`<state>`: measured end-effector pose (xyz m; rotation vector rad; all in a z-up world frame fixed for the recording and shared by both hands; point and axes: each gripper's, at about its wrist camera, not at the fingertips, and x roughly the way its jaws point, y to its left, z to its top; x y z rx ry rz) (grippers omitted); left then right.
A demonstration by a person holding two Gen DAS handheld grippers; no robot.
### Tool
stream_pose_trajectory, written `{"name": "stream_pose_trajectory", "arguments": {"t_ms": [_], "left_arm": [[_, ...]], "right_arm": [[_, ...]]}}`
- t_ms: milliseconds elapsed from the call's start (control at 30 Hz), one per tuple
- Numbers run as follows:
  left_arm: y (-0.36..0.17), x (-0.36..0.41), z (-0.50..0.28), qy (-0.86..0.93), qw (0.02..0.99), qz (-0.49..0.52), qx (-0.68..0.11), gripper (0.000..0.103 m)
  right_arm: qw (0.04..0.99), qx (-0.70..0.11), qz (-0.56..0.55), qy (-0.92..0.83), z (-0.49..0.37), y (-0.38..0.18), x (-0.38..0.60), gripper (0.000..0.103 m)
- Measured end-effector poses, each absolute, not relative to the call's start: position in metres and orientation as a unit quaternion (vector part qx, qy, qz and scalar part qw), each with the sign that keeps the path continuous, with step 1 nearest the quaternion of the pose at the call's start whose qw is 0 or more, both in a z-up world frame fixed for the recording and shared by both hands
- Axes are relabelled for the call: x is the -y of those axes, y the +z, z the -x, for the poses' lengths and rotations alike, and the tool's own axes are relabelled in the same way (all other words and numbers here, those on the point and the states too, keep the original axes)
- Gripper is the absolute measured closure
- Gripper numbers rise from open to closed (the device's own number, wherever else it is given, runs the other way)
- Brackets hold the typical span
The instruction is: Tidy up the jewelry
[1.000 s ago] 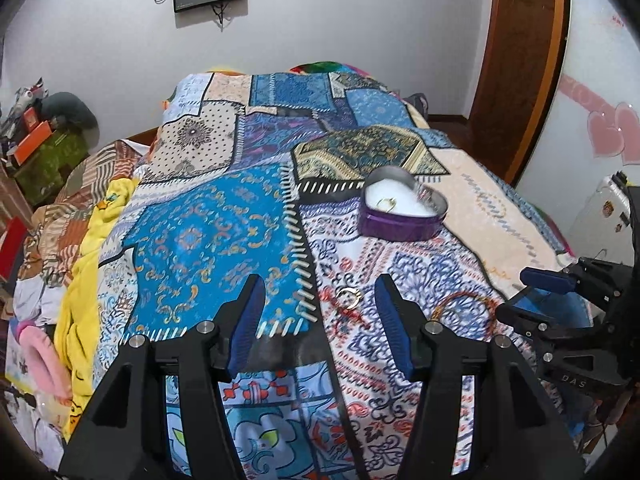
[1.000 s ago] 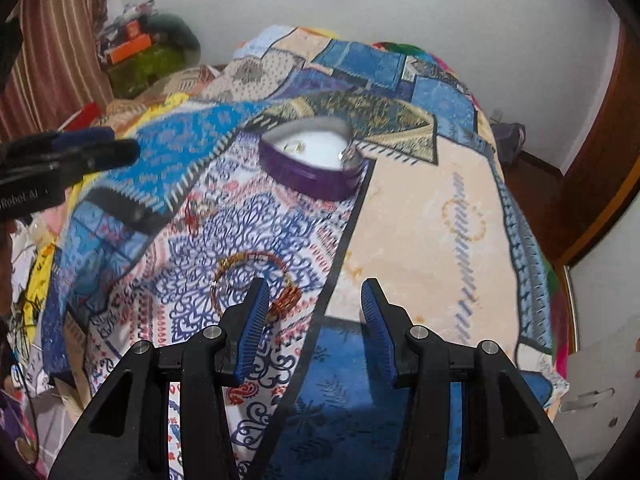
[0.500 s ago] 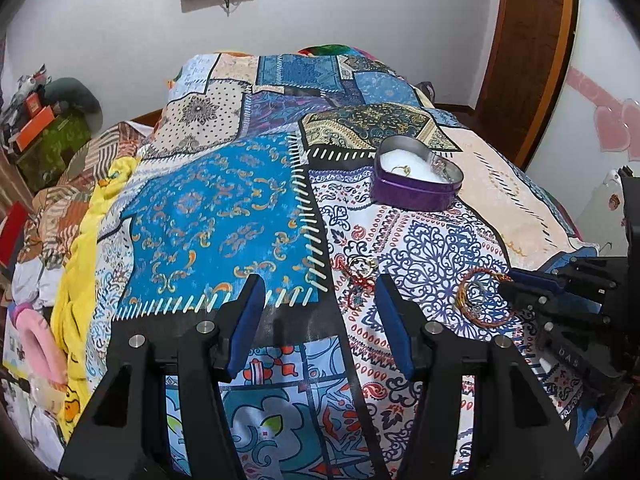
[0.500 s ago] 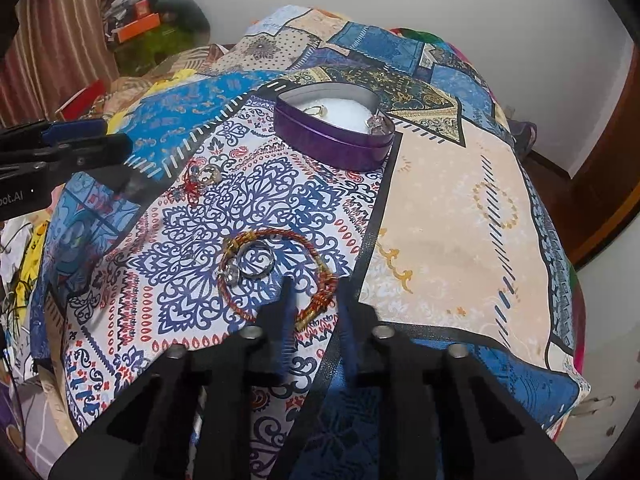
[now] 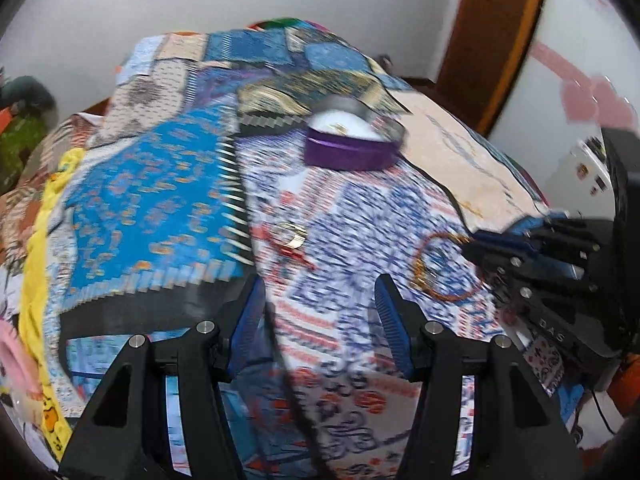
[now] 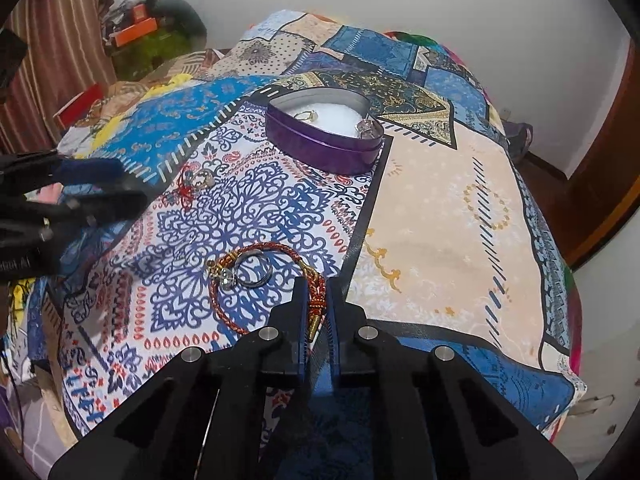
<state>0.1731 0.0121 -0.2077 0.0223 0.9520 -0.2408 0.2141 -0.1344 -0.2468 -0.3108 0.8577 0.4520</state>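
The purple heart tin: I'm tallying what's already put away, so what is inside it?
Inside the purple heart tin, on a white lining, lie a gold ring and a silvery ring. The near wall hides the front of the floor, so anything there cannot be seen.

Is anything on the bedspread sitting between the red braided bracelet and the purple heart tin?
Nothing visible does. The right gripper is shut on the bracelet; only bare bedspread lies toward the open tin.

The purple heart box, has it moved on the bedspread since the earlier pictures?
No. The purple heart box sits on the same dark border seam of the bedspread; only the cameras shifted.
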Motion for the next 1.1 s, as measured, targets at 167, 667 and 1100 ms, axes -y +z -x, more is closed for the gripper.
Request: {"name": "stream_pose_trajectory", "arguments": {"t_ms": [167,667,1100], "left_arm": [[-0.22,0.012,-0.172,-0.14,0.871,-0.035,-0.47,0.047],[-0.228,0.017,-0.182,-0.165,0.865,0.011,-0.474,0.07],[-0.229,0.015,-0.197,-0.149,0.862,0.043,-0.482,0.081]], "right_arm": [[0.873,-0.409,0.147,0.221,-0.212,-0.246,0.138,0.095],[0.87,-0.412,0.13,0.237,-0.216,-0.248,0.144,0.095],[0.87,-0.412,0.123,0.242,-0.217,-0.249,0.146,0.095]]}}
